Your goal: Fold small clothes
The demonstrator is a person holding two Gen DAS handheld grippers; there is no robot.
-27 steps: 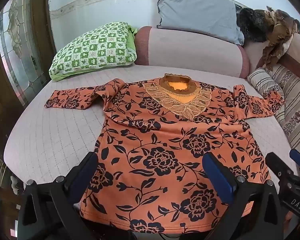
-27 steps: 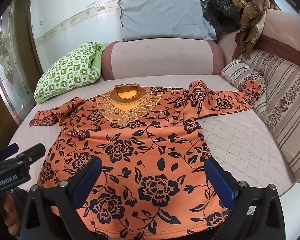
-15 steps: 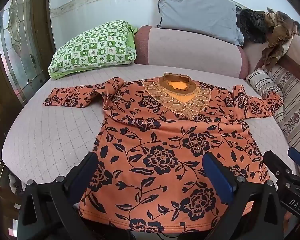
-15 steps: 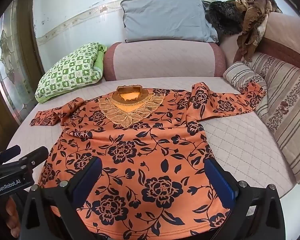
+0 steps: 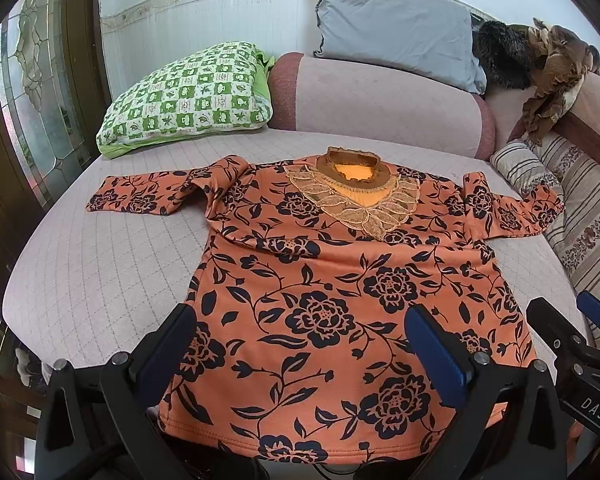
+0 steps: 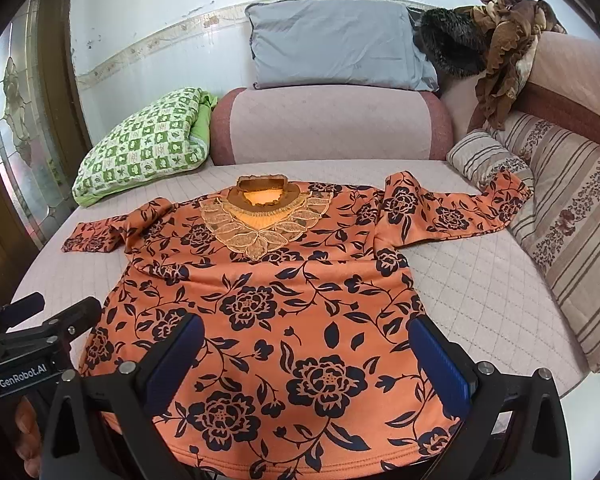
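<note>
An orange top with dark flowers [image 5: 332,280] [image 6: 284,300] lies flat and face up on the quilted pink bed [image 5: 100,264] [image 6: 484,292], collar away from me, both sleeves spread out sideways. My left gripper [image 5: 300,340] hovers open above the hem, nothing between its blue pads. Over the same hem my right gripper [image 6: 308,348] is also open and holds nothing. In the left wrist view the right gripper [image 5: 572,328] shows at the right edge; in the right wrist view the left gripper [image 6: 40,316] shows at the left edge.
A green checked pillow [image 5: 188,96] lies at the back left, a pink bolster [image 5: 380,104] and a grey pillow [image 5: 396,28] behind the collar. Striped cushions [image 6: 560,216] line the right side, with brown clothes [image 6: 504,40] heaped above. A glazed door [image 5: 32,92] stands left.
Both views have risen and pulled back slightly, so the top sits a little lower in the pictures. The top has not moved and both grippers stay open.
</note>
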